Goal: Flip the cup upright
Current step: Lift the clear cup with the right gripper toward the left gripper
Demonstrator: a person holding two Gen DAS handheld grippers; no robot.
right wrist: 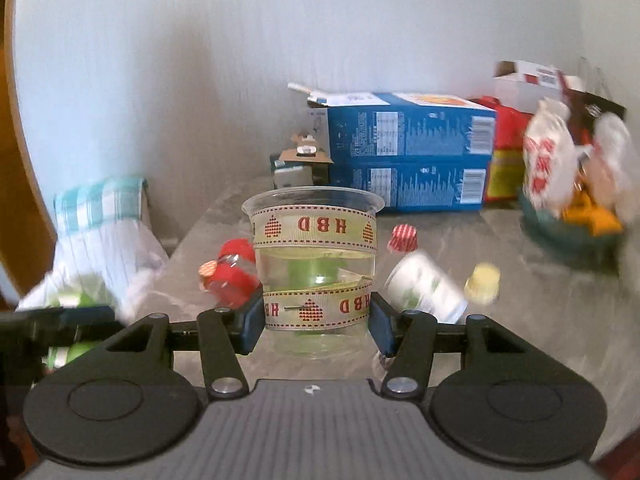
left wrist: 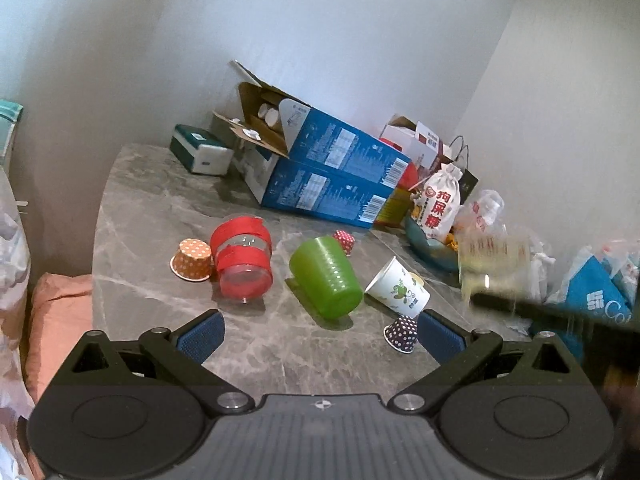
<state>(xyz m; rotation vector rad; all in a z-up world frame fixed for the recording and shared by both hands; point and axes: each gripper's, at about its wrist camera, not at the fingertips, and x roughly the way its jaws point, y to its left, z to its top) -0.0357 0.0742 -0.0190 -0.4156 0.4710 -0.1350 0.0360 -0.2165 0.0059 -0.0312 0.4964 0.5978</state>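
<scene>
The left gripper (left wrist: 318,334) hangs spread over the table (left wrist: 160,208), nothing between its pads. Before it lie a red jar (left wrist: 241,258), green cup (left wrist: 326,276) and paper cup (left wrist: 398,288), all tipped. The right gripper (right wrist: 316,322) pinches the clear cup (right wrist: 314,264) upright, mouth up; its contents are unclear.

Left gripper (left wrist: 320,334) spread wide above grey marble table (left wrist: 160,200), green cup (left wrist: 326,278) on its side, red-banded jar (left wrist: 242,260) tipped beside orange dotted cup (left wrist: 192,259), white paper cup (left wrist: 398,289) lying right, blue boxes (left wrist: 332,178) behind.
</scene>
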